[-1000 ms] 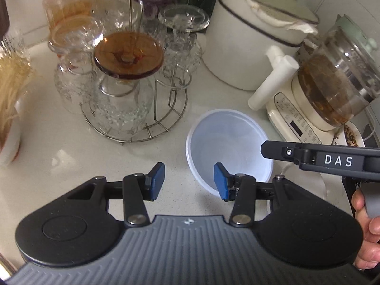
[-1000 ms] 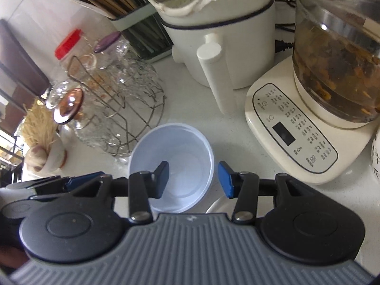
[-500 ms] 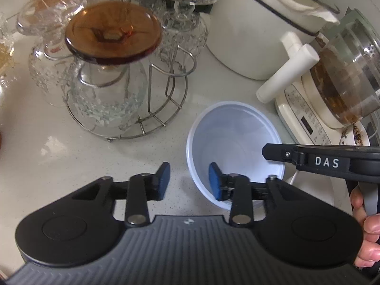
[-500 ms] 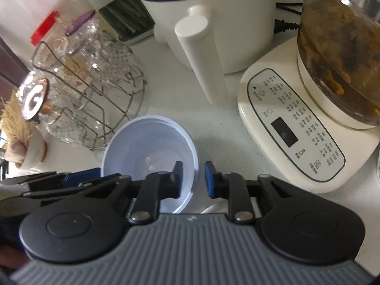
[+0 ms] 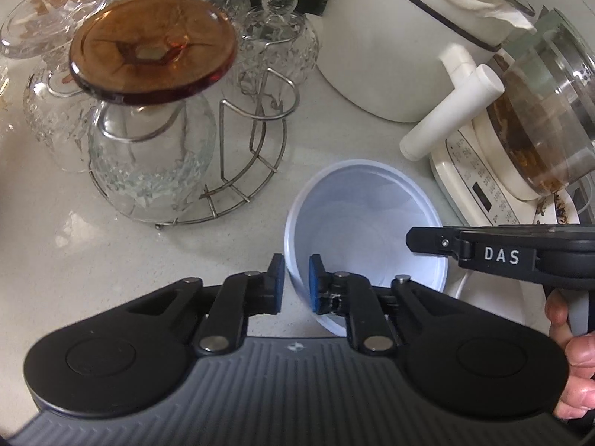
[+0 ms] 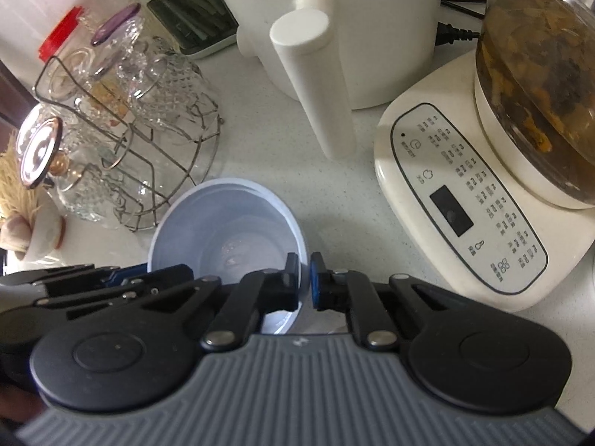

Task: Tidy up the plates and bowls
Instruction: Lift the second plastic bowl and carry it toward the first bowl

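Observation:
A white plastic bowl stands upright on the pale counter, empty inside. My left gripper is closing its blue pads on the bowl's near left rim, one pad outside and one inside. My right gripper is closing on the rim at the bowl's right side, with the wall between its pads. In the left wrist view a black finger of the right gripper reaches over the bowl's right edge. A white curved edge, perhaps a plate, shows beside the bowl.
A wire rack of upturned glasses and an amber lid stands just left of the bowl. Behind are a white pot with a long handle and a glass kettle on its control base. A hand holds the right gripper.
Both grippers came down and forward to the bowl, and their jaws went from wide apart to pinched on its rim. The bowl has stayed in place.

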Tool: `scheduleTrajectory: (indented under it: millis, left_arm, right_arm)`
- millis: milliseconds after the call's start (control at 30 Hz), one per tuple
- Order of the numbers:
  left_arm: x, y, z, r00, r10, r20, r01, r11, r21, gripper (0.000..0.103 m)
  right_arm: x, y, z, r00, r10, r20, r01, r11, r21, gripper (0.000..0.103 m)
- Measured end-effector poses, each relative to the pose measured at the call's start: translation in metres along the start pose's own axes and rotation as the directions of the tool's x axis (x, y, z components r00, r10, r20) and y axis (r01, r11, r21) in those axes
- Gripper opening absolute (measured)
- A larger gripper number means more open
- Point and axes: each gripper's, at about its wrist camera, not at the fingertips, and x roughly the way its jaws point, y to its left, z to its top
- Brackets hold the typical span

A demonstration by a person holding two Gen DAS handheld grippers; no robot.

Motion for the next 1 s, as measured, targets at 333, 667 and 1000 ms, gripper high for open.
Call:
scheduleTrajectory:
  millis: [333, 667, 1000]
  left_arm:
    - [-0.013, 0.005, -0.001, 1.000, -0.004, 0.007, 0.004, 1.000, 0.005, 0.014]
    - [-0.029, 0.003, -0.008, 1.000, 0.007, 0.006, -0.007, 1.000, 0.003, 0.015]
    - [-0.069, -0.003, -0.023, 0.994, 0.021, 0.104, -0.022, 1.000, 0.012, 0.015]
  right_arm:
    - [-0.007, 0.007, 0.003, 1.000, 0.002, 0.004, -0.002, 1.000, -0.030, 0.008]
    - [-0.024, 0.010, 0.008, 0.999, 0.045, 0.004, -0.045, 0.996, -0.075, 0.009]
    - [-0.053, 0.021, -0.005, 0.997, 0.063, 0.037, -0.059, 0.992, -0.115, 0.009]
